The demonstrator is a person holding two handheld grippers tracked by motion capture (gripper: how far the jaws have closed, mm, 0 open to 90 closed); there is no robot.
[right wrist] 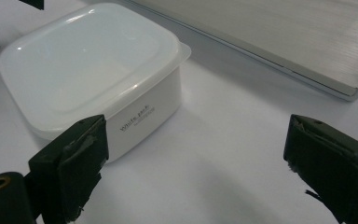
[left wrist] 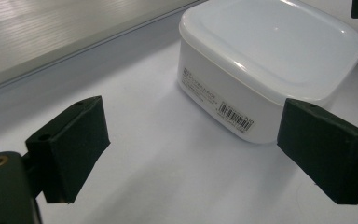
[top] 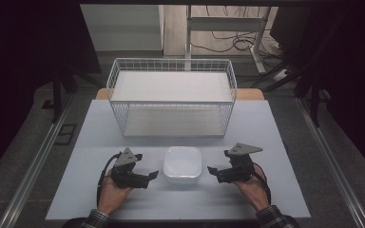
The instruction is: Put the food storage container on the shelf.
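At the near edge of the pale grey table (top: 100, 123), the person's two hands come in from below, each holding a black two-jaw gripper. The left gripper (top: 153, 175) lies just left of a white, square, rounded-corner plastic container with its lid on (top: 182, 164), its jaws pointing toward the container's left side. In the left gripper view the jaws stand spread wide with nothing between them but bare tabletop; the container (left wrist: 270, 60) sits just beyond the tips, its barcode label facing the camera.

The right gripper (top: 212, 170) mirrors it on the container's right side, tips near the wall but apart from it. In the right gripper view its jaws are likewise spread wide and empty, and the container (right wrist: 93, 70) stands just past the left jaw, showing small printed lettering on its side.

The container itself rests flat on the table, between the two grippers, untouched by either.

Farther back, in the middle of the table, stands a white wire basket, rectangular and open-topped (top: 171, 64), well apart from the container. Beyond the table a desk frame and loose cables (top: 228, 42) lie on the floor.
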